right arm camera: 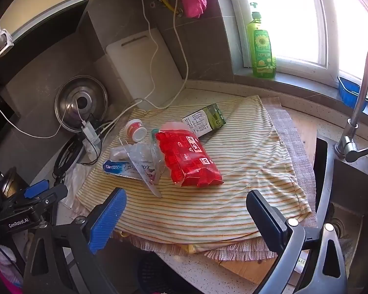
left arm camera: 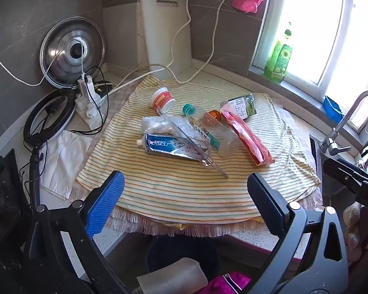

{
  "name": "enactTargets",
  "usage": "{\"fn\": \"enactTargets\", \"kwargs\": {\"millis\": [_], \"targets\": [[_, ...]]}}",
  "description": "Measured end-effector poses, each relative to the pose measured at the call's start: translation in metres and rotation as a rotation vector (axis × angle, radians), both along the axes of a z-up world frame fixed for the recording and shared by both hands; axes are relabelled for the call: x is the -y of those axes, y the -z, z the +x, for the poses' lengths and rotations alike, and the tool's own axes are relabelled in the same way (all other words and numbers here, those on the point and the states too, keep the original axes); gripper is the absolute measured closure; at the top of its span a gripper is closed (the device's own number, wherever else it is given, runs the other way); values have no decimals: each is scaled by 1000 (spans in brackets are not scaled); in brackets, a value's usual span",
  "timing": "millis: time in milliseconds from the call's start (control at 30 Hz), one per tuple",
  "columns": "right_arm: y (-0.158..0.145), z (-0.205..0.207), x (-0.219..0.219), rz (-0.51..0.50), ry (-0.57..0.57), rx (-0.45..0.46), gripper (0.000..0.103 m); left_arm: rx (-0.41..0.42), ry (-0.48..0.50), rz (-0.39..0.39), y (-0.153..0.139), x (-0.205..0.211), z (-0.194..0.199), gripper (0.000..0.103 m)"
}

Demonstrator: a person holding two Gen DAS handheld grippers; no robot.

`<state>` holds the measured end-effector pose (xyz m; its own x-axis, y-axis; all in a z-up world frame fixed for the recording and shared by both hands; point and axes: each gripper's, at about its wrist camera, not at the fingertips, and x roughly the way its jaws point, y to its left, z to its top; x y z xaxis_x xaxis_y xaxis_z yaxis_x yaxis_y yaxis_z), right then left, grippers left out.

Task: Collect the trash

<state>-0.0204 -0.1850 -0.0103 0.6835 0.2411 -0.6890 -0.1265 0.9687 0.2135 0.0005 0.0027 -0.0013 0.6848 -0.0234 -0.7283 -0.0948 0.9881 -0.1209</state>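
Note:
Trash lies on a striped cloth (left arm camera: 174, 191) on the counter: a blue toothpaste tube (left arm camera: 169, 147), a crumpled clear bottle (left arm camera: 208, 129), a red snack packet (left arm camera: 247, 139), a milk carton (left arm camera: 242, 106), a small red-and-white cup (left arm camera: 161, 100). The right wrist view shows the red packet (right arm camera: 188, 159), carton (right arm camera: 203, 120), cup (right arm camera: 135, 128) and tube (right arm camera: 117, 167). My left gripper (left arm camera: 186, 196) is open and empty, just short of the pile. My right gripper (right arm camera: 186, 210) is open and empty, near the cloth's front edge.
A dark bin (left arm camera: 181, 252) stands below the counter edge. A pot lid (left arm camera: 72, 52), power strip (left arm camera: 88, 100), ring light (left arm camera: 46, 115) and cables crowd the left. A cutting board (left arm camera: 166, 34) leans at the back. The sink (right arm camera: 350, 196) and tap (right arm camera: 355, 112) are on the right.

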Motion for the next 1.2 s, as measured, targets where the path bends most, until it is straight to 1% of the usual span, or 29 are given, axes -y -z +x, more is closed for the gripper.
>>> {"fn": "enactTargets", "kwargs": {"millis": [67,100,467,500,667,1200], "targets": [[0,2,-1,-1,-2,-3,3,-9,-2,3,-5,-2,5,1],[1,3,-2,-2,-1,-4,3,2,5,15,-4,5,3,1],[-5,10,-10,7,2,-2,3,0,9,0,-1,3,3,1],[0,9,-5,12,-7,0,3,1,8,1,2,4,2,1],[5,10,-2,20,-7,-7,3,0,-5,-2,6,5,2,1],[4,11,0,20,-4,-9,3,-4,-3,-9,6,4,3,1]]}}
